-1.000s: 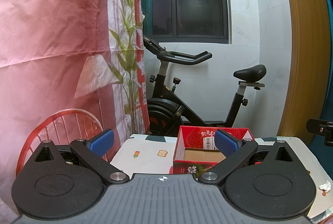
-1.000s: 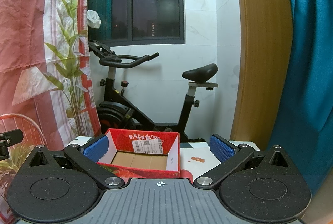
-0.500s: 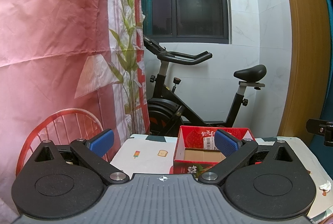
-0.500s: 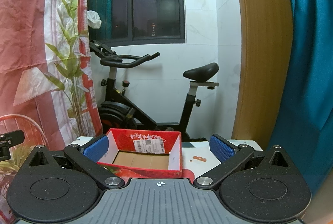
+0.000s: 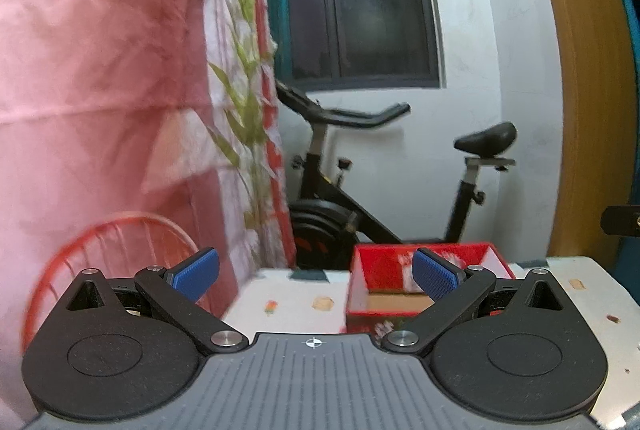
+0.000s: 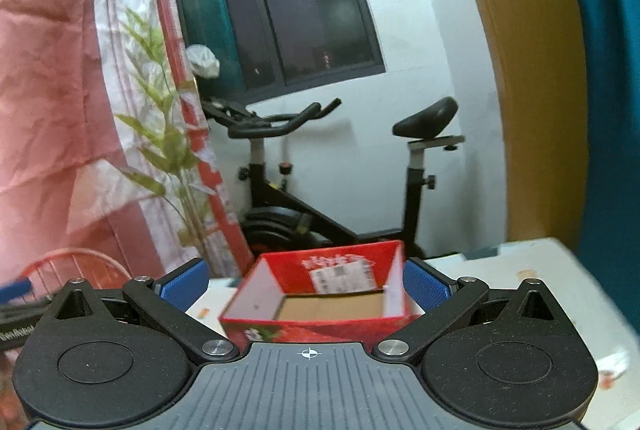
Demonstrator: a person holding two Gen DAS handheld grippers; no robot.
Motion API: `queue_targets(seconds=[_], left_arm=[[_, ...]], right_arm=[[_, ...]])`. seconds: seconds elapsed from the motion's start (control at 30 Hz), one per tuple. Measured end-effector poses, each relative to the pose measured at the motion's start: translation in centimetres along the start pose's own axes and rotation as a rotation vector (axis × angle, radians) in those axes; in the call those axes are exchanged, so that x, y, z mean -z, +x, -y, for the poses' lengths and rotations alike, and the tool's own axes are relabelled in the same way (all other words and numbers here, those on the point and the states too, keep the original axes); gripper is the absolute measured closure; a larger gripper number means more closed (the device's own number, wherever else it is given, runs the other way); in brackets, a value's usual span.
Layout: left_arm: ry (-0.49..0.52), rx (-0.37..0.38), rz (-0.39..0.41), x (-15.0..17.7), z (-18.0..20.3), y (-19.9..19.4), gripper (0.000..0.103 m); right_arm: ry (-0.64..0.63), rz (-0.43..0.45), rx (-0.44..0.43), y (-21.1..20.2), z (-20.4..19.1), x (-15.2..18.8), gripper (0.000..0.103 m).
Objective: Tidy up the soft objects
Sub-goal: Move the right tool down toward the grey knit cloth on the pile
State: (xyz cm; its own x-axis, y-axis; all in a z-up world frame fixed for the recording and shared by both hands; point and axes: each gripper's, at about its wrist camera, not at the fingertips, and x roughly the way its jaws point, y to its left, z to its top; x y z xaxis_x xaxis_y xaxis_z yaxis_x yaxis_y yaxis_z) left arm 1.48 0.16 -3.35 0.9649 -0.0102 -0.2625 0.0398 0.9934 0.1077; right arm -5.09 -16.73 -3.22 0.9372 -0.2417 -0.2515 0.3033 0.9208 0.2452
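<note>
The red box [image 6: 316, 294] sits open-topped on the table [image 6: 520, 270], exercise bike [image 6: 320, 170] beyond.

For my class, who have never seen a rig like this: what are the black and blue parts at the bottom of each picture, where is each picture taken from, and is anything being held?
Each picture comes from a camera mounted on a hand-held gripper, looking forward along its two fingers. One view belongs to the left gripper, the other to the right gripper. The black arms with blue pads are the jaws; both pairs stand wide apart and hold nothing.

Ahead is a table with a patterned cloth, and on it an open red box with a plain cardboard floor, apparently empty. Behind it stand an exercise bike, a dark window and a pink curtain. No soft objects are in view.
</note>
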Motion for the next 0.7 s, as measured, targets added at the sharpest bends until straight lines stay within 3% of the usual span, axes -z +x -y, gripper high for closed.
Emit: queue_targets(seconds=[0.1, 0.3, 0.43, 0.57, 0.7], left_arm=[[-0.029, 0.041, -0.054, 1.4, -0.2, 1.6, 0.0], [0.045, 0.066, -0.095, 5.2, 1.0, 4.2, 0.0], [0.037, 0.099, -0.185, 7.5, 1.1, 6.3, 0.0], [0.0, 0.075, -0.25, 9.4, 0.1, 8.2, 0.0], [-0.053, 0.061, -0.307, 11.1, -1.1, 9.5, 0.0]], right_arm=[[0.01, 0.024, -0.026, 1.3, 1.1, 2.1, 0.0], [0.023, -0.075, 0.025, 4.9, 2.6, 6.2, 0.0], [0.002, -0.132, 0.011, 6.8, 3.0, 8.8, 0.0], [-0.02, -0.185, 0.015, 8.1, 3.1, 10.5, 0.0], [-0.041, -0.179, 0.055, 8.6, 3.6, 12.1, 0.0]])
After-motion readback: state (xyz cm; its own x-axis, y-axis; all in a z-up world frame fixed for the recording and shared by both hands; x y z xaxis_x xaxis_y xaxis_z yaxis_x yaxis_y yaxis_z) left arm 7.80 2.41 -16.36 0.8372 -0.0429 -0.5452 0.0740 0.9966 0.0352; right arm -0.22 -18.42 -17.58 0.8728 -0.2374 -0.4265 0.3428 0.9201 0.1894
